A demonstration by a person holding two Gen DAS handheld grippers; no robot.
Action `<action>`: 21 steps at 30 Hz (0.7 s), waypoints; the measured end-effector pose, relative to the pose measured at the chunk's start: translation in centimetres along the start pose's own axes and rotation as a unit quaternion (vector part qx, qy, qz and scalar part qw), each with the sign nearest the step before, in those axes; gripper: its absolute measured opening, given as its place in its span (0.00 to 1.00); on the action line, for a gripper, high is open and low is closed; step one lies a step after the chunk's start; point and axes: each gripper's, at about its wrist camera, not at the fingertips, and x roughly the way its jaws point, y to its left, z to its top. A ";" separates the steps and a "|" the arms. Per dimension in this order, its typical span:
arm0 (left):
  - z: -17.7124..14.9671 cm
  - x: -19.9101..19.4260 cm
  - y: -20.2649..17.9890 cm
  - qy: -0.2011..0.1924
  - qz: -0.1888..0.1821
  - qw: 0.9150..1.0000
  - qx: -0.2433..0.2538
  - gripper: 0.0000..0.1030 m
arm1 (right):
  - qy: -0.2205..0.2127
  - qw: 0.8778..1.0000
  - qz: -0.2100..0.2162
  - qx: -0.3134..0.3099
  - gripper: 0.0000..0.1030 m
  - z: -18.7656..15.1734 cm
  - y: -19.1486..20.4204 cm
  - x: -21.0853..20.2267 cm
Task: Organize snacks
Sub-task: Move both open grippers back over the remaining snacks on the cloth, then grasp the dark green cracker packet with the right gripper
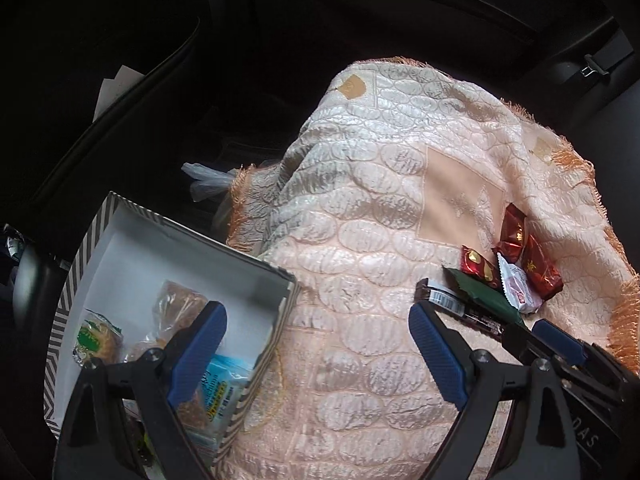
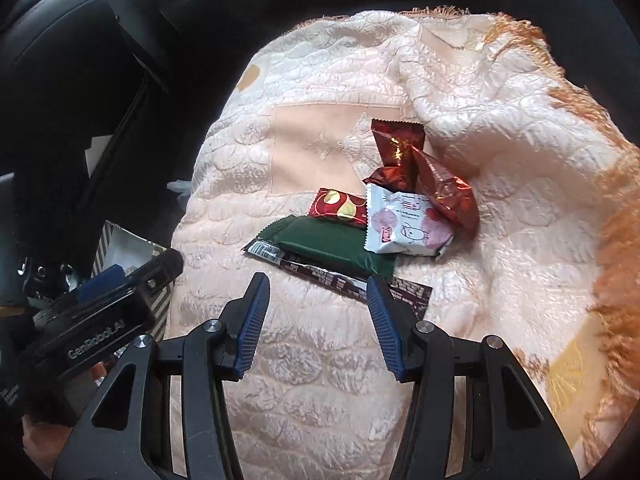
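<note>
I am mid-sort, as I judge it: some snacks already lie in the striped box at my left, and a small heap waits on the quilted cover spread over what looks like a car seat. My right gripper points down at that heap with its jaws standing apart and nothing between them; the near end of the dark brown bar lies just beyond the tips. My left gripper hangs at the box's edge, jaws wide and empty, one finger over the box and the other over the cover. The step in hand looks like the reach for the next piece. The next move, I reckon, calls for me to come lower and straddle the brown bar across its narrow width, since it lies lowest and nearest, partly under the green packet; closing there must not drag the green one along. Counted on the cover: one brown bar, one green packet, one red packet with gold ovals, one white packet, two dark red foil packets. In the box I count about four wrapped pieces, though my own finger hides part of them.
</note>
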 end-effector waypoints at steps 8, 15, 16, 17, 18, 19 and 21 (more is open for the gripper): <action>-0.3 0.6 1.7 0.009 -0.003 1.000 -0.014 0.91 | 0.022 0.993 -0.060 -0.102 0.49 1.7 1.7 3.1; -0.7 1.4 1.6 0.017 -0.004 1.000 -0.012 0.91 | 0.024 0.994 -0.055 -0.089 0.49 2.6 0.6 3.3; -0.7 1.5 1.6 0.019 -0.005 1.000 -0.014 0.91 | 0.023 0.994 -0.044 -0.096 0.49 2.5 0.9 3.1; -0.7 1.6 1.6 0.022 -0.007 1.000 -0.014 0.91 | 0.025 0.992 -0.053 -0.109 0.49 2.4 1.4 3.2; -0.8 1.6 1.6 0.024 -0.009 1.000 -0.015 0.91 | 0.031 0.990 -0.064 -0.120 0.49 2.3 1.7 3.6; -0.8 1.4 1.6 0.021 -0.010 1.000 -0.015 0.91 | 0.038 0.989 -0.066 -0.125 0.49 2.3 1.9 4.1; -0.9 0.9 1.5 0.014 -0.008 1.000 -0.009 0.91 | 0.029 0.988 -0.078 -0.127 0.49 2.4 1.9 4.5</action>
